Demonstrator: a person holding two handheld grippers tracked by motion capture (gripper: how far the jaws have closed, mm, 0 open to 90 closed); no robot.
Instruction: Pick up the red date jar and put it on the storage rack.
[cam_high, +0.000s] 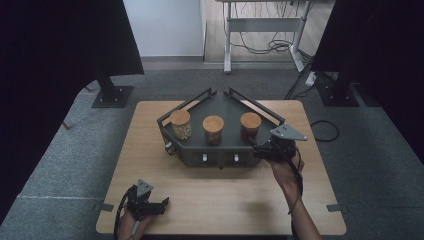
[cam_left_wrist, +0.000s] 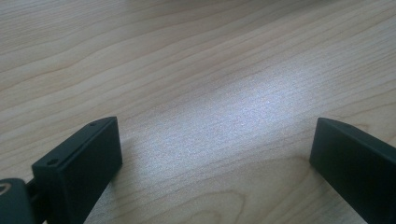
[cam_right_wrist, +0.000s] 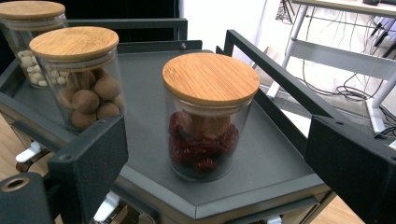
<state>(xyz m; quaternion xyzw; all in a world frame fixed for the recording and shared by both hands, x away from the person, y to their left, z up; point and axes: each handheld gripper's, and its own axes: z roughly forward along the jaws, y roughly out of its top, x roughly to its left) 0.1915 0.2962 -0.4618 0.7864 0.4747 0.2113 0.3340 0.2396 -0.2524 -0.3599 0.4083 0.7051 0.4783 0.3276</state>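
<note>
Jaws of our right gripper (cam_right_wrist: 215, 168) stand wide apart before the jar of red fruit (cam_right_wrist: 208, 116) on the dark tray (cam_right_wrist: 275, 163), apparently not touching it. Our left gripper (cam_left_wrist: 212, 154) rests released over the table (cam_left_wrist: 187, 70).

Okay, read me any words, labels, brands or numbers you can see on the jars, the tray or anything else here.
There are none to read. The three jars, with red fruit, brown balls and pale nuts, carry no labels, and their wooden lids are blank. The dark tray and the table bear no markings.
</note>
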